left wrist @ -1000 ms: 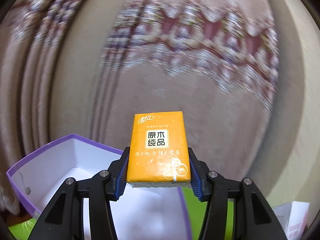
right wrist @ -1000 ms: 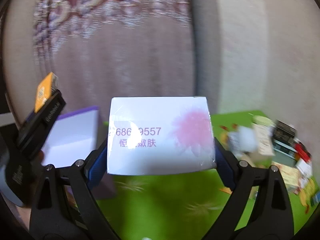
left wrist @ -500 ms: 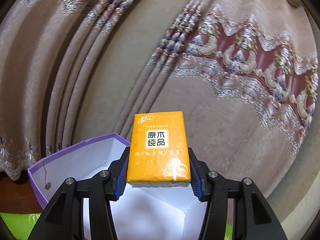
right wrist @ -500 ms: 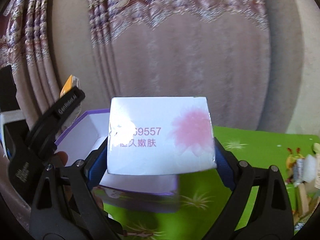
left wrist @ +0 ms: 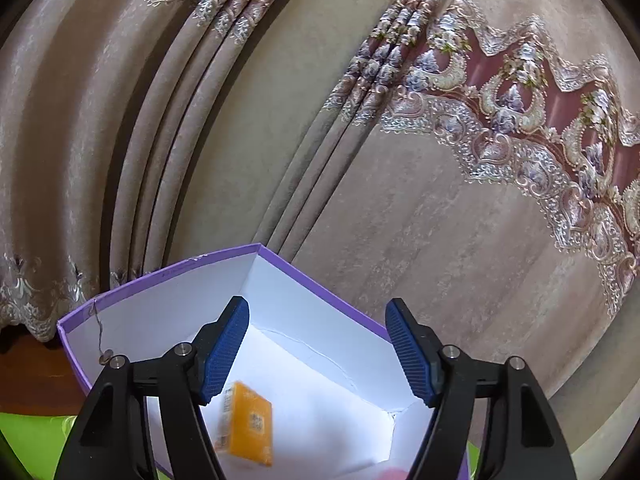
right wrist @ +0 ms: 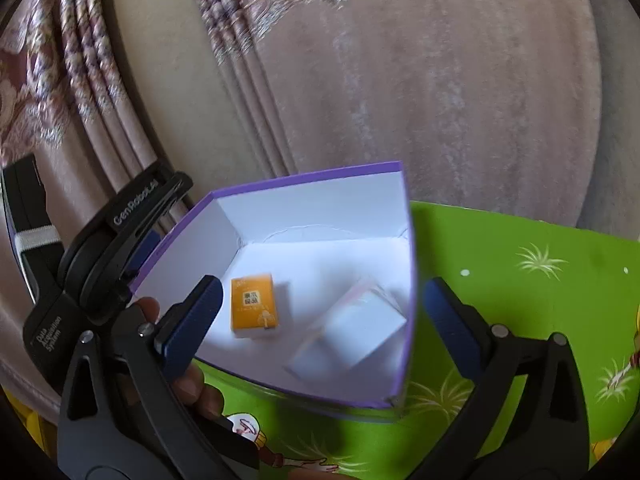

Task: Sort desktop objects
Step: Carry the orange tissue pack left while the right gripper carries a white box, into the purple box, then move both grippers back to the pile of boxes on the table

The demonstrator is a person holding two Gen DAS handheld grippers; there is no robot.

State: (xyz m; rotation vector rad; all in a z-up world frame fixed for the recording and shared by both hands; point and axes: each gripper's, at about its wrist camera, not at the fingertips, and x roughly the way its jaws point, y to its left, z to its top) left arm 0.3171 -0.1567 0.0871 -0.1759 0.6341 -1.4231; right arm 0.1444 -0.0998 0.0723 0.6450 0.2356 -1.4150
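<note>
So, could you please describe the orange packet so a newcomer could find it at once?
Find the purple box with white walls on the green mat. Two items lie inside; the orange packet is left of the white box, the only brightly coloured one.

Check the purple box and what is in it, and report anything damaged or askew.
The purple box has a thin crack line across its white inner floor. The orange tissue pack and white box lie tilted and blurred inside, free of both opened tongs.
</note>
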